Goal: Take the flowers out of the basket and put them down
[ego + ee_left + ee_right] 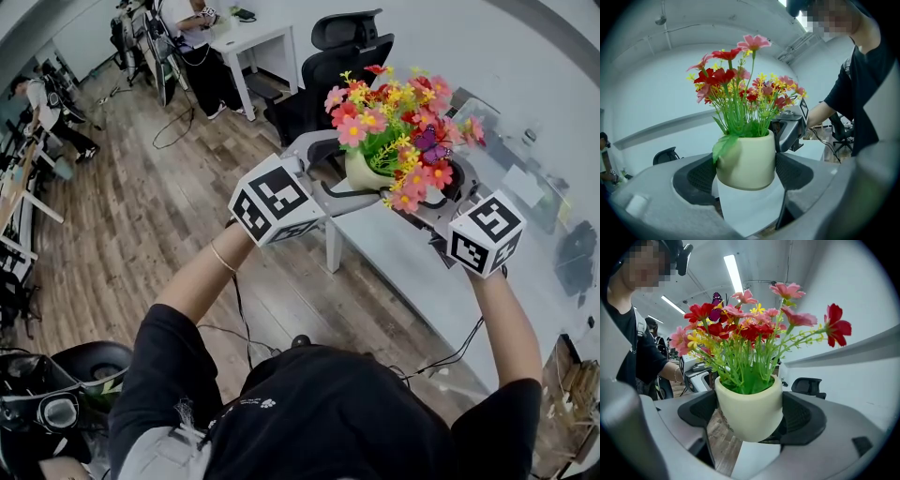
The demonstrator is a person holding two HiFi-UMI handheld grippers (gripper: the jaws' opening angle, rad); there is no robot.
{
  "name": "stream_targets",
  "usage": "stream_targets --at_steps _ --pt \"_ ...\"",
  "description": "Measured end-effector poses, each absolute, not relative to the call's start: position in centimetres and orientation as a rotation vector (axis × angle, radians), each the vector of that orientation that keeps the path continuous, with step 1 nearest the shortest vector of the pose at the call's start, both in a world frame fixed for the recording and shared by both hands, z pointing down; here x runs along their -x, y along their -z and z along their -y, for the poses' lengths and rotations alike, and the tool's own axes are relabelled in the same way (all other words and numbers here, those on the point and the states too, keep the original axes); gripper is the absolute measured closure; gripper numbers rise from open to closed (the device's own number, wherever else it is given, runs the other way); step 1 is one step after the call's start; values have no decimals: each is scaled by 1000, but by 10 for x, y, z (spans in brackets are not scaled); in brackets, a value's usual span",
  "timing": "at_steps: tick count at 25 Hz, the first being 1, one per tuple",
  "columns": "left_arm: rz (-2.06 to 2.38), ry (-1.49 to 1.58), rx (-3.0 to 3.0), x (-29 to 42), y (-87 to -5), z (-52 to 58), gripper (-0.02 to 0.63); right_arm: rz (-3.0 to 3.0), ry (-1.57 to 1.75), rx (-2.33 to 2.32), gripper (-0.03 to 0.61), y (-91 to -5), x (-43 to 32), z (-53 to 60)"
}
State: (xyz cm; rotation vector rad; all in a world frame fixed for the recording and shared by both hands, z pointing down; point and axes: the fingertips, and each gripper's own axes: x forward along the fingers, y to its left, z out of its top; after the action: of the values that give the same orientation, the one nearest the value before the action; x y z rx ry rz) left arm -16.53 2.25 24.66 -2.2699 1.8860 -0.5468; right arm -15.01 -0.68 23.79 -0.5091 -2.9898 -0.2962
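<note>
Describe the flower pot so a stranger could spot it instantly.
Look above the large white table, near the black office chair. Both the left claw and the right claw grip a small cream pot in the air there. It alone holds a bunch of red, pink and yellow flowers.

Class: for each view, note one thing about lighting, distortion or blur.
Head view: wide-angle distortion bends and fans the floor planks; the light is soft and even. Left gripper view: a dark round vignette frames the picture; the pot is sharp. Right gripper view: a ceiling light strip burns out white; the flowers are sharp.
</note>
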Motion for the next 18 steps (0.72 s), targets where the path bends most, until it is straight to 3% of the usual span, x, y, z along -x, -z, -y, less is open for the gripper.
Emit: stream_targets --at_steps 18 --pt "-1921 531 2257 221 -253 -63 225 2975 299 543 129 -244 207 -33"
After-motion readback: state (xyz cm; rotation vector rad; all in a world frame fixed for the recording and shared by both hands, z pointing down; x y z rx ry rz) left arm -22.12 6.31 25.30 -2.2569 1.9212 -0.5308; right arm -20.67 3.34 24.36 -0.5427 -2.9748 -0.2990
